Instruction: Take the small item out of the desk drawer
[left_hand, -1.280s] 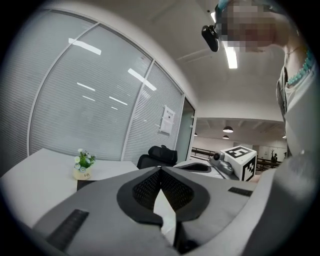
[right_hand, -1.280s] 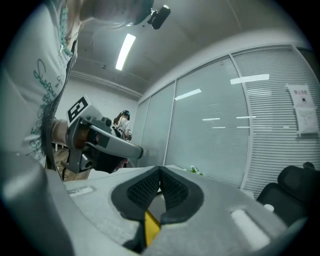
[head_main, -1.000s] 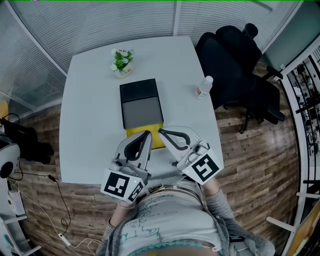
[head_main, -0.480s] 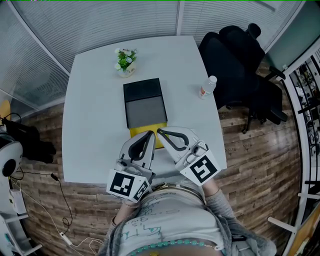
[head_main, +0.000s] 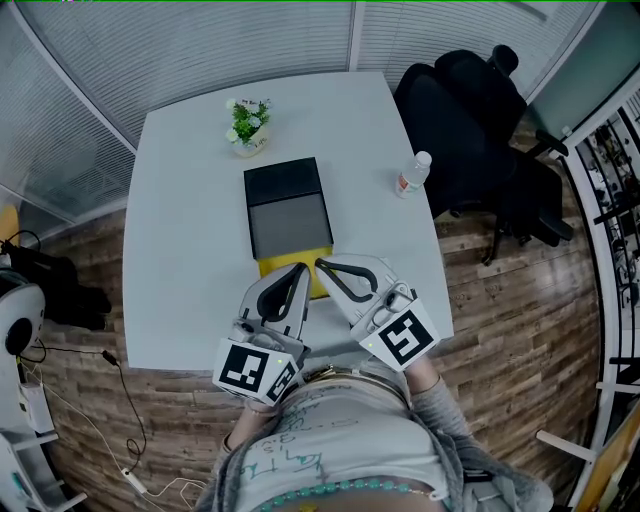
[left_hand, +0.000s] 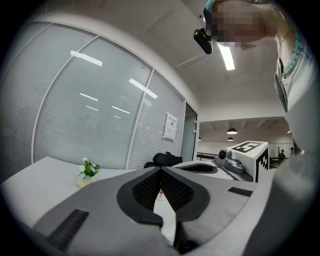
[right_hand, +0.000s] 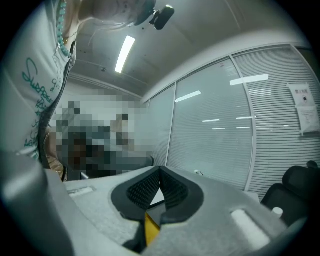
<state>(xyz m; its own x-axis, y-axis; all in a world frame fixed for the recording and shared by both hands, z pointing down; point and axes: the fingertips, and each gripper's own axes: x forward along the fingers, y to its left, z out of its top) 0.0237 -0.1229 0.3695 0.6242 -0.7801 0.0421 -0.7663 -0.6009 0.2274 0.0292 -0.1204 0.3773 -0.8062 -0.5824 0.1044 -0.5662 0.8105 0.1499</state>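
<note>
Both grippers sit at the near edge of the white table (head_main: 180, 250), side by side, noses aimed at the far side. The left gripper (head_main: 298, 268) has its jaws brought together, tips meeting, with nothing between the pads. It's the same story on the right gripper (head_main: 320, 263): the jaws are closed tip to tip and the pads are bare.

In front of them sits the drawer unit (head_main: 288, 205), a black and grey box in the middle of the table. The yellow drawer (head_main: 270, 266) pokes out of its near end, and both sets of tips hover right at that yellow edge, the left tips over its left part and the right tips at its right corner. Through the right gripper's own view, a sliver of that yellow shows below the closed tips. I can't tell whether either gripper touches it.

The small item itself cannot be made out in any view.

A little potted plant (head_main: 246, 125) stands at the far left, a bottle (head_main: 410, 175) towards the right edge, and a black office chair (head_main: 470, 120) sits beyond the table on the right.
</note>
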